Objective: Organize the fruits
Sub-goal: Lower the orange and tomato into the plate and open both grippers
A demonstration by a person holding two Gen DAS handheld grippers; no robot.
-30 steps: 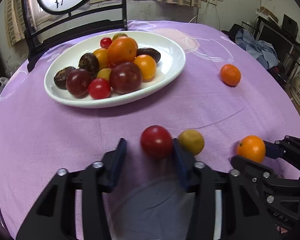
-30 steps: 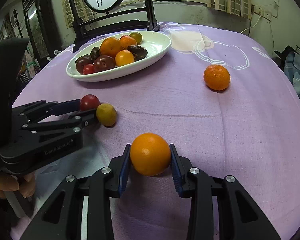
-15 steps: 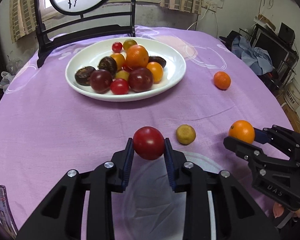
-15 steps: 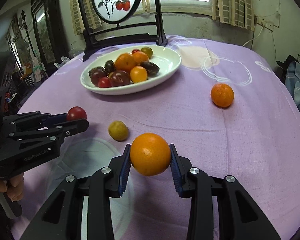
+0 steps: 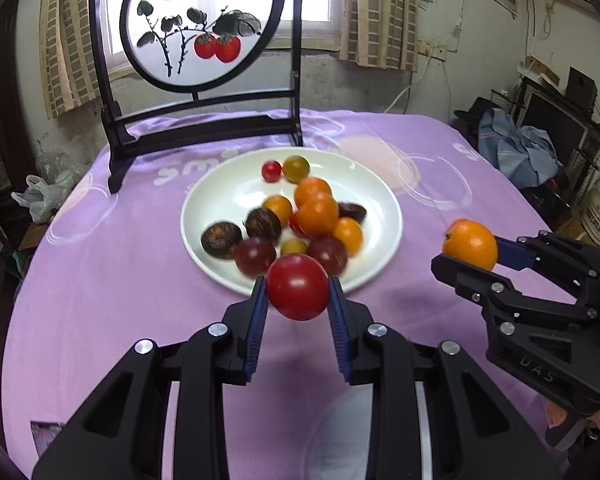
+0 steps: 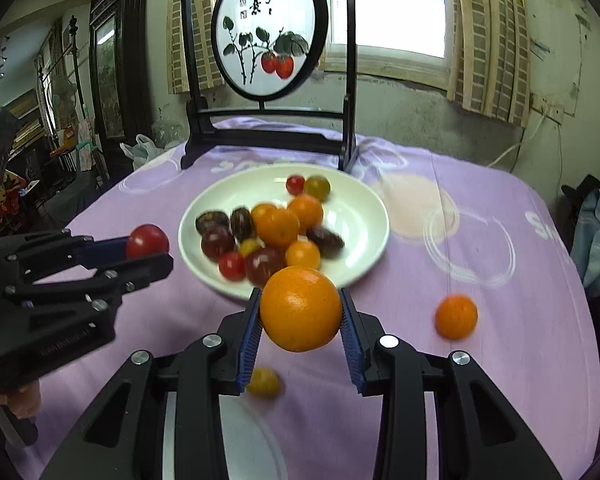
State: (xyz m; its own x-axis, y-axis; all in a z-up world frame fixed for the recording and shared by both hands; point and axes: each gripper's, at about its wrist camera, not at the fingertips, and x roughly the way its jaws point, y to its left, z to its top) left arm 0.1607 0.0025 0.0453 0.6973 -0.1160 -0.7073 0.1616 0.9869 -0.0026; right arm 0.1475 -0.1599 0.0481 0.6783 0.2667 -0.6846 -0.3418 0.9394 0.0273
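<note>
Looking along the left tool [image 5: 298,300], we see it closed on a red tomato [image 5: 297,286], which sits between the two blue pads above the purple tabletop [image 5: 112,280]. Just behind the tomato stands the white plate [image 5: 220,196], and it carries a pile of fruits: oranges, dark plums and small tomatoes. At the right side we see the right tool [image 5: 466,258] gripping an orange [image 5: 470,244], held near the plate edge. Behind the plate stands a painted screen [image 5: 198,20] in a black frame.

In the right wrist view, we see the right tool [image 6: 300,320] closed on the orange [image 6: 301,308], in the air in front of the plate [image 6: 356,208]. At the left the left tool [image 6: 150,250] holds the tomato [image 6: 147,241] beside the plate. On the tabletop [image 6: 500,240] lie two loose fruits: a mandarin [image 6: 456,317] well to the right, and a small yellow fruit [image 6: 263,382] under the tool.
</note>
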